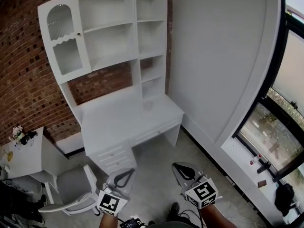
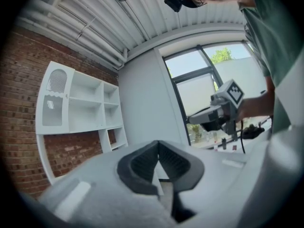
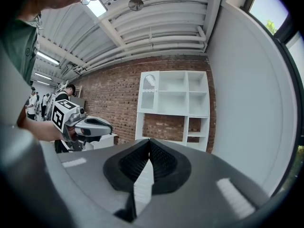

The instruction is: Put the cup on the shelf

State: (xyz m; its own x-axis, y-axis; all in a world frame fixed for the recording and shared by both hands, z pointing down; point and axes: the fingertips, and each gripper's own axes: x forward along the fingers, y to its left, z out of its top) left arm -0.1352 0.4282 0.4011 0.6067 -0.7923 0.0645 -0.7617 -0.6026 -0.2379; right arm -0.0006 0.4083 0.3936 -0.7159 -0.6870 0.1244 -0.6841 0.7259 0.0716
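The white shelf unit [image 1: 118, 27] stands against the brick wall over a white desk [image 1: 114, 127]. It also shows as the shelf unit [image 2: 80, 103] and shelf unit [image 3: 173, 96] in the gripper views. A faint pale thing on the desk by the shelf column [image 1: 148, 104] is too small to tell as a cup. My left gripper [image 1: 124, 175] and right gripper [image 1: 183, 169] hang low over the floor, well in front of the desk. Both are shut with nothing between them, as the left gripper [image 2: 158, 142] and right gripper [image 3: 150, 140] show in their own views.
A grey chair [image 1: 71, 186] stands left of the left gripper. A side table [image 1: 35, 158] holds flowers [image 1: 18, 133]. The plain white wall [image 1: 218, 56] runs right of the desk. A window sill [image 1: 247, 167] at the right carries small items.
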